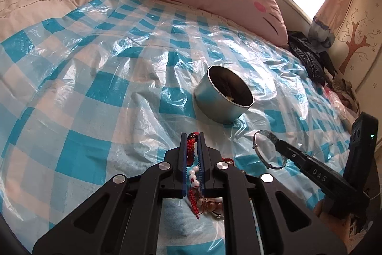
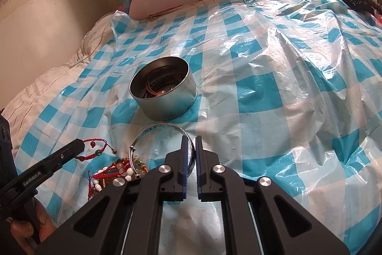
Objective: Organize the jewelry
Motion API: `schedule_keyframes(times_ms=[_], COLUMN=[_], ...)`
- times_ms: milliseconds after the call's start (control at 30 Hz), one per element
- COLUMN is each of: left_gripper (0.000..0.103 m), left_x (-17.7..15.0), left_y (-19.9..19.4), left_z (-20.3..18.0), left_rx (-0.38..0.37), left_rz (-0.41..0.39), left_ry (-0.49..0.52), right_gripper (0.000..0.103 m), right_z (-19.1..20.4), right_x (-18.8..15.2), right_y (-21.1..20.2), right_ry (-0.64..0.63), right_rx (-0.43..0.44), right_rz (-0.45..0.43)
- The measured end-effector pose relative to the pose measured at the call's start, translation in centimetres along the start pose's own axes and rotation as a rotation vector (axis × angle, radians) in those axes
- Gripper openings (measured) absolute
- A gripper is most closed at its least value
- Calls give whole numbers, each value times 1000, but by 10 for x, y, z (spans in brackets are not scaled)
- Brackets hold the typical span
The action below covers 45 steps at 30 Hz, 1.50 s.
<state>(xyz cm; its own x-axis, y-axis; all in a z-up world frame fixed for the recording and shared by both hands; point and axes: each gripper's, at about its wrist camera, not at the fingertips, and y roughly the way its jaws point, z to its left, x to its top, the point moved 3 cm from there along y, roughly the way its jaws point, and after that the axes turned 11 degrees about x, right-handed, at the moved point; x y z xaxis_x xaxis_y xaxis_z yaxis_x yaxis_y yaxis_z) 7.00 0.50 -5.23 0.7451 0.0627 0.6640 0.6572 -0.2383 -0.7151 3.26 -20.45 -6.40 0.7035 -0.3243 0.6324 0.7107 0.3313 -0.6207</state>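
Clearly "GenRobot.AI" on left tongs (image 2: 80, 147).

Open sheet (image 2: 274, 78) right of tin (image 2: 164, 92)

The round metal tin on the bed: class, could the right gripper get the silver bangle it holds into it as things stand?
Probably yes. The tin stands open just beyond the bangle clamped in the right gripper, with only bare checked sheet between them.
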Motion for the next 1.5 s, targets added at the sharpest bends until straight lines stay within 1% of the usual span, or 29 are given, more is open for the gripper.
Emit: schedule_keyframes(times_ms=[100, 233, 533, 600, 667, 733, 767, 800, 833, 867, 900, 1067, 1167, 1200, 1300, 1333, 1367, 1400, 1500], left_gripper=[7, 7, 7, 8, 8, 11, 16, 25, 29, 39, 45, 49, 52, 53, 57, 57, 57, 57, 57], left_x=[3, 15, 64, 73, 79, 81, 82, 82, 80, 79, 77, 62, 48, 43, 28, 23, 20, 18, 12], left_y=[-3, 2, 21, 32, 49, 67, 72, 73, 72, 70, 67, 50, 40, 37, 28, 27, 27, 26, 19], left_z=[-7, -23, -71, -78, -80, -76, -70, -63, -55, -48, -41, -11, -2, -1, 3, 5, 5, 7, 9], left_rx=[-38, -86, -168, -176, -148, -129, -110, -96, -89, -75, -54, 18, 62, 72, 99, 100, 101, 107, 111], left_rz=[-15, -12, -50, -41, -18, 31, 42, 41, 32, 23, 13, -10, -7, -4, -2, 10, 21, 26, 21], left_ry=[1, 5, 27, 24, 17, -6, -24, -44, -61, -73, -79, -105, -92, -78, -46, -44, -44, -44, -45], right_gripper=[7, 7, 7, 7, 7, 7, 7, 7, 7, 7, 7, 7, 28, 28, 29, 30, 33, 36, 39], right_z=[1, 1, -6, -5, -4, -1, 1, 4, 6, 8, 10, 22, 16, 15, 13, 12, 10, 7, -1], right_x=[4, 12, 35, 43, 52, 60, 64, 66, 69, 71, 73, 90, 93, 91, 75, 67, 58, 47, 16], right_y=[-4, -8, -8, -4, 3, 11, 16, 20, 24, 29, 34, 60, 71, 66, 37, 26, 17, 9, -6], right_ry=[-4, -4, -12, -22, -33, -46, -55, -62, -70, -78, -85, -115, -91, -83, -78, -76, -70, -61, -16], right_rx=[8, 10, 3, 2, 1, 2, 1, 1, 2, 1, 3, 6, -38, -40, -45, -46, -47, -50, -39], right_rz=[-28, -63, -101, -105, -104, -100, -98, -96, -93, -89, -87, -78, -72, -77, -109, -113, -114, -108, -64])
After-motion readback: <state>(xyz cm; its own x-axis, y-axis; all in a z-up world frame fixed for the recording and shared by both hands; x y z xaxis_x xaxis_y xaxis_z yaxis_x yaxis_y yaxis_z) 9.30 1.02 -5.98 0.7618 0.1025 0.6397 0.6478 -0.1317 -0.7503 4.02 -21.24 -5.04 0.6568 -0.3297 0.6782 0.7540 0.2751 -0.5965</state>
